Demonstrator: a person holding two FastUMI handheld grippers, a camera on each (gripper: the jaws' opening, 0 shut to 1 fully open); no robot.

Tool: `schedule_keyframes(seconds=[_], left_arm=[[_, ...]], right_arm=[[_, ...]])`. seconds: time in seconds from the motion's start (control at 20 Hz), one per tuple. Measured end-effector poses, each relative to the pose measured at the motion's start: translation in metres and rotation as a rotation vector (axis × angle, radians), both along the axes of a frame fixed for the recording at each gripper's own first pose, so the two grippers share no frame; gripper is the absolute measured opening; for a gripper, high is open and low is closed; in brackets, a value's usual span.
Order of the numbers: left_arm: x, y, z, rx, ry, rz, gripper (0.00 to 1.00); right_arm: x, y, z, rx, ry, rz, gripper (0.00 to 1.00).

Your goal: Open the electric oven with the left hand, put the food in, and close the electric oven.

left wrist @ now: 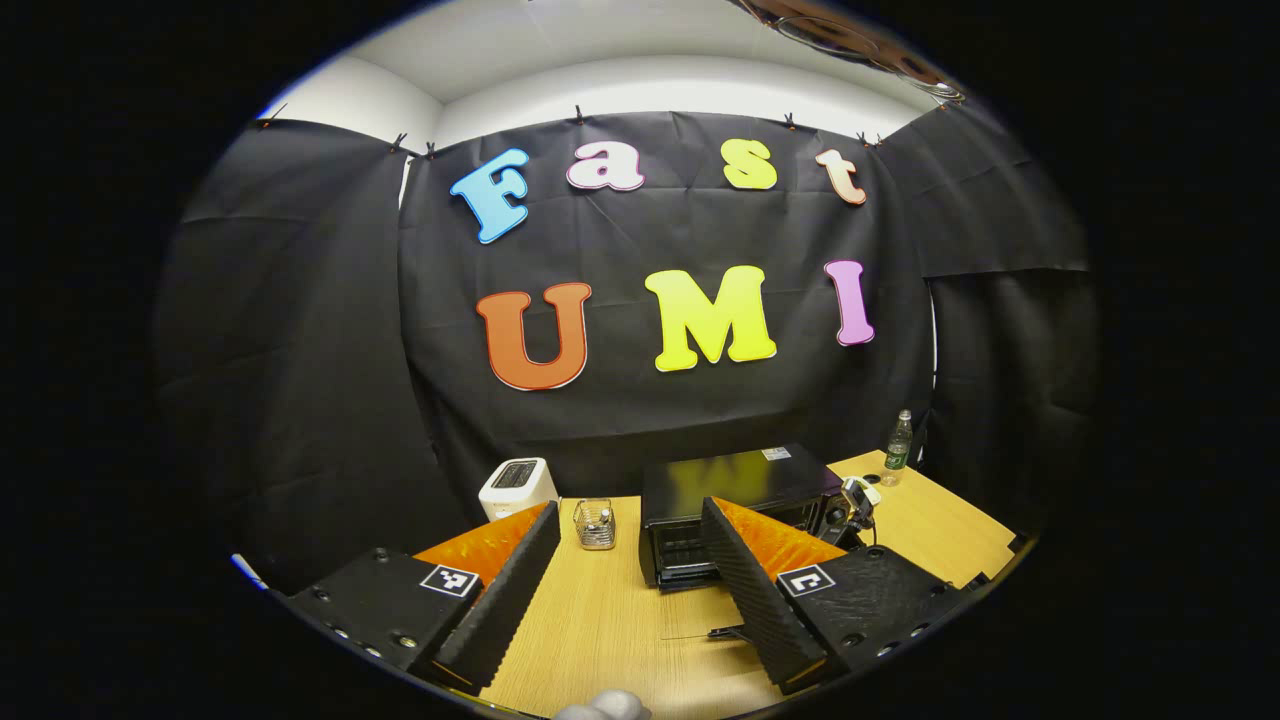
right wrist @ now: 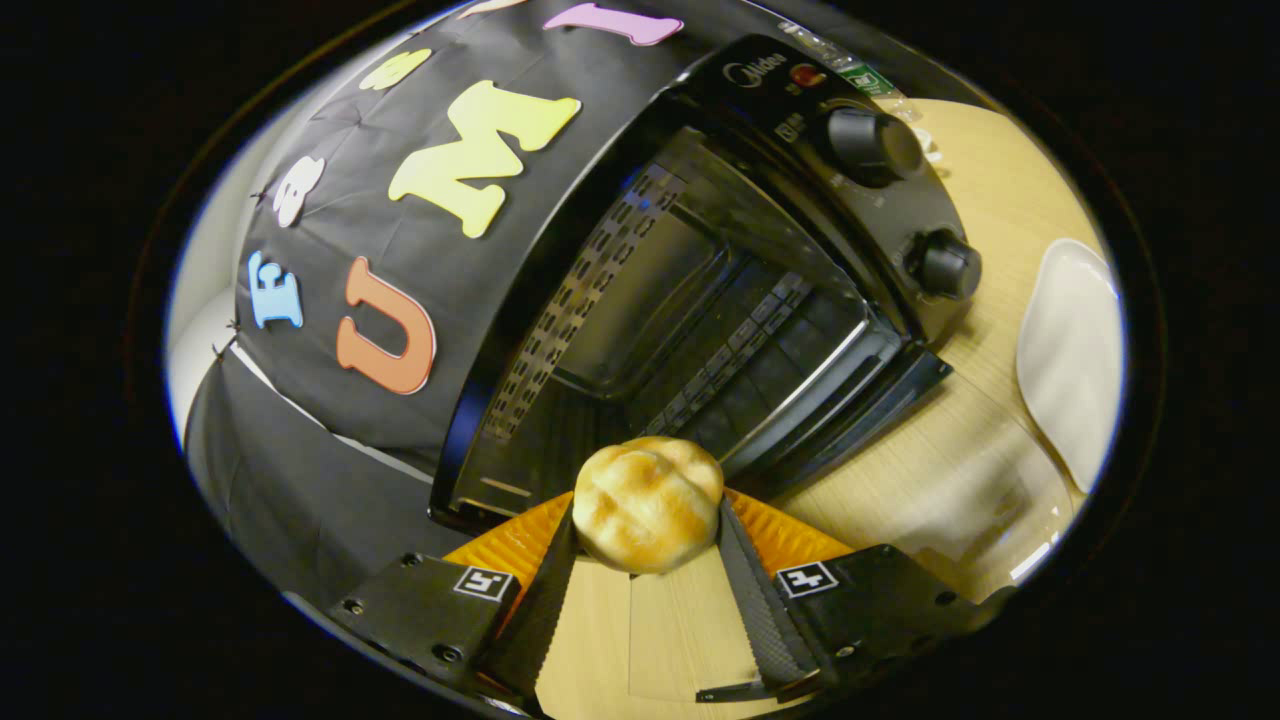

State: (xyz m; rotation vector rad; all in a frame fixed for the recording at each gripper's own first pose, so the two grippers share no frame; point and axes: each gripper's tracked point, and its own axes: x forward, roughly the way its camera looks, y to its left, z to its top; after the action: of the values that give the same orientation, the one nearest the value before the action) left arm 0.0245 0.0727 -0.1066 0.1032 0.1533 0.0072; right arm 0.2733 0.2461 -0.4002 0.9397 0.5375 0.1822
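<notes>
In the right gripper view a golden bread roll (right wrist: 648, 485) sits between my right gripper's (right wrist: 646, 518) fingers, both pressing on it, just in front of the black electric oven (right wrist: 760, 120). The oven door (right wrist: 850, 395) hangs down open and the dark cavity (right wrist: 660, 300) with its rack is exposed. In the left gripper view the oven (left wrist: 735, 480) stands at the back of the wooden table (left wrist: 600, 620), with the right gripper (left wrist: 852, 503) by its right front. My left gripper (left wrist: 630, 508) is open, well back from the oven, with nothing between its fingers.
A white toaster (left wrist: 517, 487) and a small glass holder (left wrist: 595, 523) stand left of the oven. A bottle (left wrist: 898, 447) is at the table's far right corner. A white plate (right wrist: 1070, 360) lies right of the oven, beyond its two knobs (right wrist: 872, 140).
</notes>
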Motion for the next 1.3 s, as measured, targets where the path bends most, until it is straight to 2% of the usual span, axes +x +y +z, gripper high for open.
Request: schedule_keyframes(seconds=[0.05,0.15,0.25,0.35,0.4,0.45,0.6,0.7,0.75,0.8,0.85,1.0,1.15,1.2,1.25,1.3], left_arm=[[-0.001,0.001,0.0,0.001,0.002,0.0,0.93],[0.0,0.001,-0.001,-0.002,0.003,0.0,0.93],[0.002,0.003,-0.005,-0.006,0.011,0.004,0.93],[0.001,0.004,-0.005,-0.007,0.015,0.008,0.93],[0.001,0.006,-0.006,-0.006,0.017,0.011,0.93],[0.002,0.008,-0.007,-0.005,0.017,0.014,0.93],[0.004,0.01,-0.008,-0.005,0.02,0.02,0.93],[0.004,0.009,-0.008,-0.004,0.024,0.019,0.93],[0.004,0.009,-0.009,0.0,0.024,0.016,0.93],[0.005,0.01,-0.009,0.001,0.025,0.016,0.93],[0.006,0.008,-0.009,0.0,0.025,0.014,0.93],[0.006,0.007,-0.01,-0.003,0.021,0.014,0.93],[0.009,0.008,-0.011,-0.001,0.016,0.013,0.93],[0.008,0.007,-0.009,-0.001,0.012,0.011,0.93],[0.008,0.008,-0.008,0.004,0.005,0.013,0.93],[0.008,0.009,-0.008,0.006,0.001,0.015,0.93]], right_arm=[[0.007,-0.001,0.001,-0.016,-0.002,-0.014,0.81],[0.022,-0.008,-0.001,-0.069,0.007,-0.055,0.78],[0.036,-0.019,0.0,-0.164,-0.009,-0.1,0.81],[0.044,-0.024,0.0,-0.237,-0.022,-0.112,0.78],[0.046,-0.026,-0.005,-0.27,-0.007,-0.115,0.81],[0.046,-0.027,-0.011,-0.297,0.007,-0.116,0.78],[0.042,-0.028,-0.012,-0.351,-0.002,-0.111,0.84],[0.042,-0.031,-0.01,-0.38,-0.011,-0.11,0.92],[0.043,-0.03,-0.01,-0.377,-0.009,-0.108,0.92],[0.042,-0.03,-0.009,-0.369,-0.009,-0.106,0.99],[0.041,-0.031,-0.01,-0.372,-0.005,-0.102,1.0],[0.031,-0.036,-0.002,-0.408,-0.019,-0.088,1.0],[0.013,-0.043,0.031,-0.515,-0.12,-0.065,1.0],[0.004,-0.048,0.04,-0.535,-0.144,-0.061,0.96],[-0.005,-0.052,0.051,-0.551,-0.167,-0.049,1.0],[-0.015,-0.058,0.063,-0.57,-0.185,-0.045,1.0]])
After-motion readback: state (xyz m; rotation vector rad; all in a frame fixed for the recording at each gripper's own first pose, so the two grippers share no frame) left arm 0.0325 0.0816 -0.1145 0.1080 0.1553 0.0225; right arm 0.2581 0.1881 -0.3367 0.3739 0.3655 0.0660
